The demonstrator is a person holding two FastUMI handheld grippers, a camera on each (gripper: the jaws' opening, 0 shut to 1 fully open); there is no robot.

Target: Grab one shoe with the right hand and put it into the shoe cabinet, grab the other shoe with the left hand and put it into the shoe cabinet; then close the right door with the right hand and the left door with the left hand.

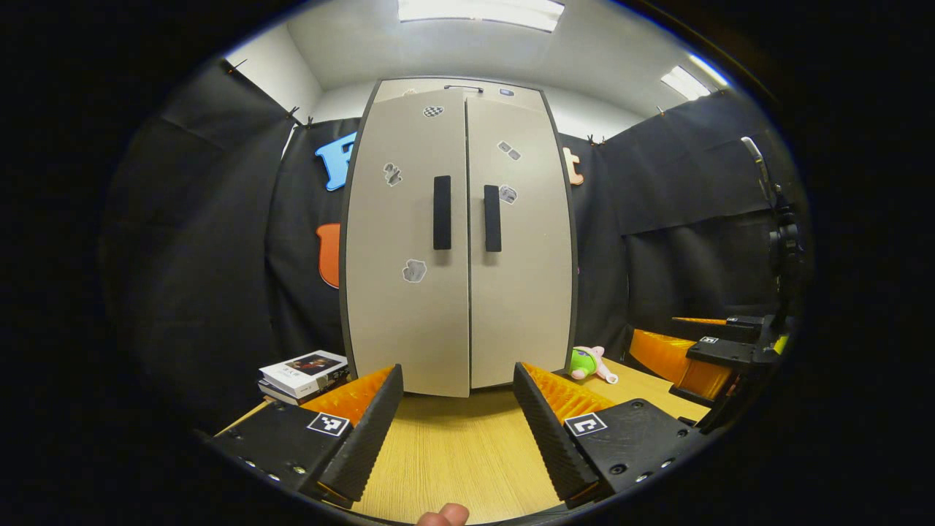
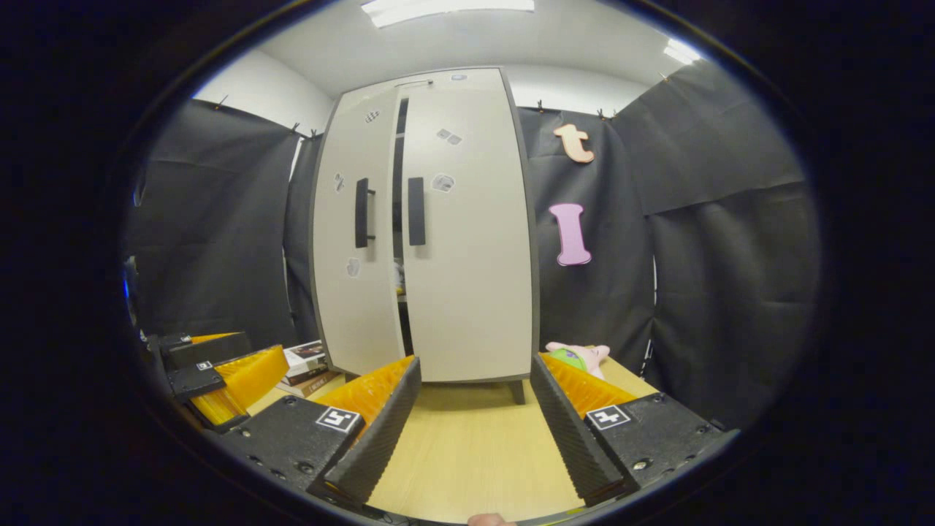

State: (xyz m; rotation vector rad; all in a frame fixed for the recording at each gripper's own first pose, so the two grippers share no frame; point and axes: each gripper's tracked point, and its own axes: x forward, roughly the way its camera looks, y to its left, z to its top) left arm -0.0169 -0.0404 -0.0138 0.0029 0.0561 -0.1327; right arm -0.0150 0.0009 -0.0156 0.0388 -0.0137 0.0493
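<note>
Shoe cabinet (image 1: 460, 241) straight ahead of the left gripper (image 1: 456, 420), standing on the wooden counter (image 1: 456, 460), both doors looking flush in the left gripper view. Seen from the right gripper (image 2: 475, 416), a dark gap between left door (image 2: 358, 241) and right door (image 2: 467, 226), so not fully closed. Jaws of both grippers spread wide, grasping nothing. Stack of books (image 1: 303, 374) beyond the left jaw, plush toy (image 1: 590, 363) beyond the right. Black cloth walls around, ceiling lights (image 1: 478, 11) overhead.
</note>
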